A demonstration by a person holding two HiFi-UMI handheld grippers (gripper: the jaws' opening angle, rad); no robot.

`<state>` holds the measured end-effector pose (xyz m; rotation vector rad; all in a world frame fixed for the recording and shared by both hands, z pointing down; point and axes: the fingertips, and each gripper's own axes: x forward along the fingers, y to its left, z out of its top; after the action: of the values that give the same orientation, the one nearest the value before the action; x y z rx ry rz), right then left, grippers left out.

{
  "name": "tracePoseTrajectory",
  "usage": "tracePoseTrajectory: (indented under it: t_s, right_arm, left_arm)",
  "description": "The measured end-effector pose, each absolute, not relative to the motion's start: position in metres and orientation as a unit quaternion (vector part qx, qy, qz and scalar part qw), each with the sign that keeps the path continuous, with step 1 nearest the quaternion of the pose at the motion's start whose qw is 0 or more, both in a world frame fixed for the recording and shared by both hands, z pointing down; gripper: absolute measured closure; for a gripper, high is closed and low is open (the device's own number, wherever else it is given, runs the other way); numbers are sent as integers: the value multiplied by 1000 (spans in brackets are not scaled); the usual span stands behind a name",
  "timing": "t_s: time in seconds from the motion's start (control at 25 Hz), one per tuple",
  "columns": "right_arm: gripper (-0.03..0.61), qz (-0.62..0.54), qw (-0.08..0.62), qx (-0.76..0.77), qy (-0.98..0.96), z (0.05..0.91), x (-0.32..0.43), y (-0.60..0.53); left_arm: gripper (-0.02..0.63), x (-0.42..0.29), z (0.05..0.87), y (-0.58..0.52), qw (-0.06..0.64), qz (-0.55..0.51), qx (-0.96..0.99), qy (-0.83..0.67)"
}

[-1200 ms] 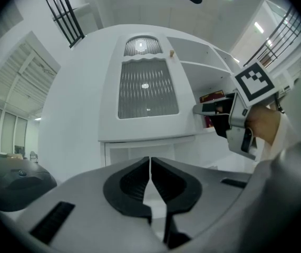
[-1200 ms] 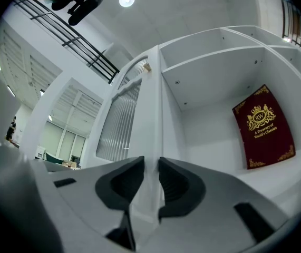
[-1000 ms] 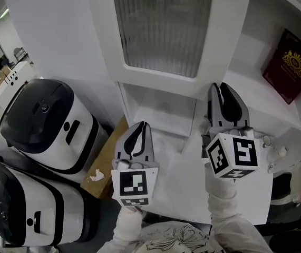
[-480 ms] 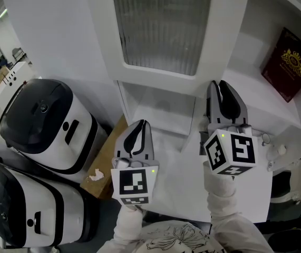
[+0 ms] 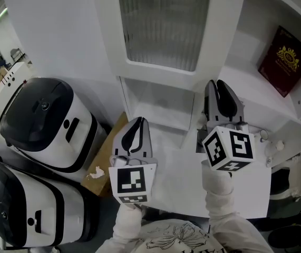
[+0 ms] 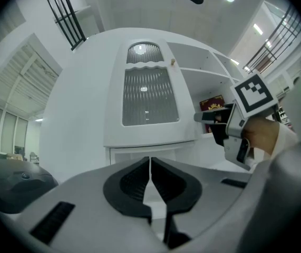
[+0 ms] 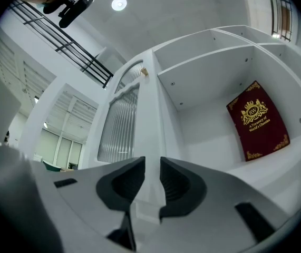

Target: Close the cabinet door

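1. The left gripper [image 6: 150, 163] has its jaws pressed together with nothing between them, and it faces the ribbed glass of the cabinet door [image 5: 163, 22]
2. The right gripper [image 7: 151, 168] has its jaws a narrow slit apart and empty. The door's free edge [image 7: 151, 109] shows through the slit, just beyond the tips, and I cannot tell whether they touch it
3. The door stands swung out from the cabinet, edge-on to the right gripper, so the closing push looks not yet begun
4. Likely trouble: smooth jaw tips on a narrow painted edge could slide off sideways, and the push would be lost. A hard shove could slam the door and shake its glass, and the left gripper, low in front of the door, could catch the bottom rail
5. The open shelf compartment [image 5: 255, 96] to the right holds one red book [image 5: 284, 62] leaning on the back wall, clear of the door
6. Two black-and-white appliances [image 5: 45, 120] [image 5: 18, 204] sit at the left with lids shut, contents unseen. The cardboard box [image 5: 108, 152] between them and the cabinet carries a white scrap [image 5: 95, 173]
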<state>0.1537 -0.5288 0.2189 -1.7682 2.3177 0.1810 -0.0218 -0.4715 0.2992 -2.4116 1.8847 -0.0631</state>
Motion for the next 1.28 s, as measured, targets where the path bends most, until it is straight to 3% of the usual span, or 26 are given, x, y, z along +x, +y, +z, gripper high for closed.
tracePoseTrajectory:
  t_s: [1.28]
  right_arm:
    - [543, 27, 40, -631, 774, 281, 139, -443]
  left_arm:
    - [603, -26, 293, -424, 37, -4, -805, 592]
